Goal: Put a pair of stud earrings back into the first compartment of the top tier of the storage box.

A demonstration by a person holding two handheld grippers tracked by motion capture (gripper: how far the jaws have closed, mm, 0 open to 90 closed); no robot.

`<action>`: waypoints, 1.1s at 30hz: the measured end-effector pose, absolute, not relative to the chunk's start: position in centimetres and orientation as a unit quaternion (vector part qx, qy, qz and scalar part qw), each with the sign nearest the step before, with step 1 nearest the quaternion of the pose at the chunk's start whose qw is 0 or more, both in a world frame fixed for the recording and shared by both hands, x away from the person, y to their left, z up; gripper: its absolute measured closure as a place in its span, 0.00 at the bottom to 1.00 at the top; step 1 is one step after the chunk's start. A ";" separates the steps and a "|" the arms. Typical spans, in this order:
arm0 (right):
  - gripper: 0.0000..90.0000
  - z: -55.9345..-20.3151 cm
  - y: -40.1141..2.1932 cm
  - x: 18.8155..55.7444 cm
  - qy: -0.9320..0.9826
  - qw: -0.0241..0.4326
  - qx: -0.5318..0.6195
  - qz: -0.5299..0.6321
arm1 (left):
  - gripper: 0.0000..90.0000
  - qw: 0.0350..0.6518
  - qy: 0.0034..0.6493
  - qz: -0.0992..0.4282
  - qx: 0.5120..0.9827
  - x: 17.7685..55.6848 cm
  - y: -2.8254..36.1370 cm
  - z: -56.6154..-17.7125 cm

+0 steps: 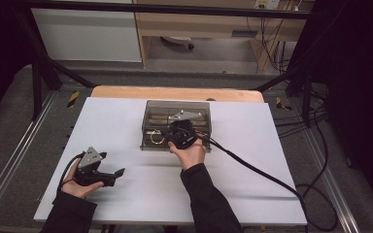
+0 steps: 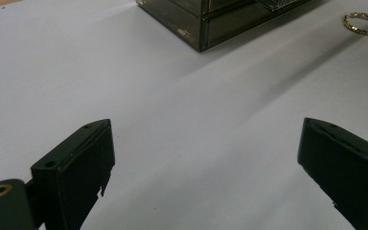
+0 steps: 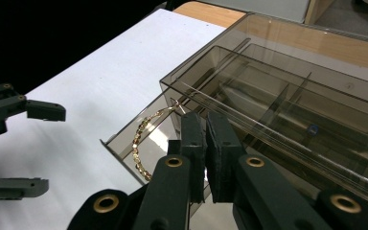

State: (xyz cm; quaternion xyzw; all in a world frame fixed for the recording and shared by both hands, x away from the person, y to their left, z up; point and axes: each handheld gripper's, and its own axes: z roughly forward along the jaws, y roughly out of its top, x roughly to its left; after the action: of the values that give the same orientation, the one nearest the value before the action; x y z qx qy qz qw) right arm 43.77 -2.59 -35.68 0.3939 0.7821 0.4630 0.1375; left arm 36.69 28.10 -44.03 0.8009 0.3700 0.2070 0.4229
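Right gripper (image 3: 205, 117) was shut, pads all but flat together, tips down inside the pulled-out drawer (image 3: 124, 130) of the smoky acrylic box (image 3: 287, 52). Gold bracelet (image 3: 138, 146) lay on the drawer floor just left of my jaws; its upper arc ran right up to the tip of the left jaw. Couldn't tell whether a link was nipped there or only touching.

Left gripper (image 2: 206, 122) was wide open with nothing between the jaws, low over the white table (image 2: 124, 86). From it the box sat ahead and the bracelet ahead to the far right, well apart.

Handling read, my judgement:
- Bracelet: light, thin, looks like a linked or twisted band. It probably flexes a bit and is small enough to slip out of flat pads.
- Smooth metal on smooth acrylic, so it would skate if nudged sideways.
- Best hold: pinch across the band itself at the arc nearest the jaws, pads square to it, not through the loop.
- Drawer walls are low and close, so little room to open the jaws beside it. Come in from above.
- Acrylic scratches and the drawer slides easily, so a sideways push would shift it.
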 end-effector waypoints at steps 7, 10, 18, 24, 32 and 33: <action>0.97 -36.3 -2.0 44.2 0.784 0.138 0.397 0.457 | 0.06 0.424 0.370 0.207 0.800 36.7 28.1 -44.0; 0.97 -36.5 -1.9 44.3 0.785 0.137 0.397 0.455 | 0.06 0.423 0.370 0.207 0.801 36.7 28.1 -44.0; 0.97 -37.2 -1.5 44.4 0.788 0.137 0.397 0.450 | 0.06 0.424 0.370 0.207 0.800 36.7 28.1 -44.0; 0.96 -37.6 -1.3 44.4 0.791 0.135 0.396 0.446 | 0.06 0.424 0.371 0.207 0.800 36.7 28.2 -44.0; 0.96 -37.9 -1.2 44.3 0.796 0.134 0.393 0.440 | 0.06 0.424 0.371 0.208 0.800 36.7 28.2 -44.0; 0.96 -38.0 -1.2 44.3 0.796 0.133 0.393 0.440 | 0.06 0.424 0.371 0.208 0.800 36.7 28.1 -44.0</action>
State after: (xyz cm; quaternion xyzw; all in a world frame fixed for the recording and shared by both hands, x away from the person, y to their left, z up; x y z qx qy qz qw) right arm 44.34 -1.20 -37.97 0.3932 0.7965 0.4397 0.1330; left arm 36.67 28.15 -44.00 0.8000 0.3707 0.2077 0.4237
